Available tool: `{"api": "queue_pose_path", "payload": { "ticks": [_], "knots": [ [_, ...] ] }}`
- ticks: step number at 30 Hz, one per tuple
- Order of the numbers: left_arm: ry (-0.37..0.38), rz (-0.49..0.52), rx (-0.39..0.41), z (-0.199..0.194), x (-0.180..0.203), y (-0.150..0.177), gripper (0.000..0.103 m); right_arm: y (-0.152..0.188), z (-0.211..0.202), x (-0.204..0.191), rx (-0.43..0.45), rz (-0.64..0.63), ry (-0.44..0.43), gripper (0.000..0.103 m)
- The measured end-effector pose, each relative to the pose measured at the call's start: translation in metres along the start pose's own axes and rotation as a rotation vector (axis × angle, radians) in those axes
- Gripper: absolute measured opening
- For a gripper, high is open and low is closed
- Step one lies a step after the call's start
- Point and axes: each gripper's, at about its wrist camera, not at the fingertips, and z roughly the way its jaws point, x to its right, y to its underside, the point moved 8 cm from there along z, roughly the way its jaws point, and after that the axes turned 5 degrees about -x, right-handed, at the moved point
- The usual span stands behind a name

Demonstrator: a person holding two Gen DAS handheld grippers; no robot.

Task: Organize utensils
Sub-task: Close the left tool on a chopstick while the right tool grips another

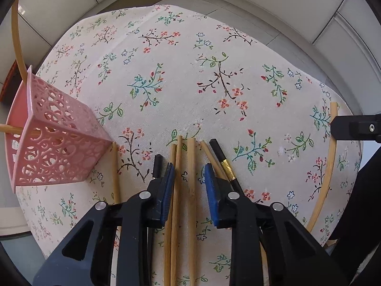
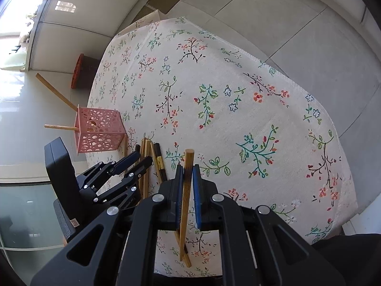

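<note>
A pink perforated holder [image 1: 59,138] [image 2: 100,131] stands at the left edge of the floral tablecloth [image 1: 190,71], with two wooden chopsticks [image 1: 16,35] leaning out of it. My left gripper [image 1: 189,166] [image 2: 140,160] points down over a bundle of wooden chopsticks [image 1: 191,190] lying on the cloth. Its blue pads straddle them, and the right pad stands clear of the wood. Black chopsticks [image 1: 223,159] lie just outside both pads. My right gripper [image 2: 188,169] [image 1: 338,126] is shut on a single wooden chopstick [image 2: 187,190], raised above the cloth.
One loose wooden chopstick [image 1: 116,174] lies beside the holder's base. Another [image 2: 184,255] lies under my right gripper near the front edge. An orange-red crate [image 2: 77,71] sits on the tiled floor beyond the table. Dark clothing [image 1: 362,202] shows at the right.
</note>
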Motion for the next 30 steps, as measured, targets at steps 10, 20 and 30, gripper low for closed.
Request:
{"api": "queue_pose_path", "payload": {
  "ticks": [10, 20, 30],
  "knots": [
    [0.049, 0.017, 0.031, -0.005, -0.011, -0.001, 0.026, -0.002, 0.002, 0.002, -0.007, 0.007, -0.011, 0.009],
    [0.065, -0.027, -0.006, 0.003, -0.018, -0.011, 0.028, -0.002, 0.006, 0.005, -0.020, 0.015, -0.011, 0.010],
    [0.027, 0.044, -0.004, 0.013, -0.011, -0.010, 0.020, -0.003, 0.009, 0.004, -0.029, 0.018, -0.015, 0.010]
  ]
}}
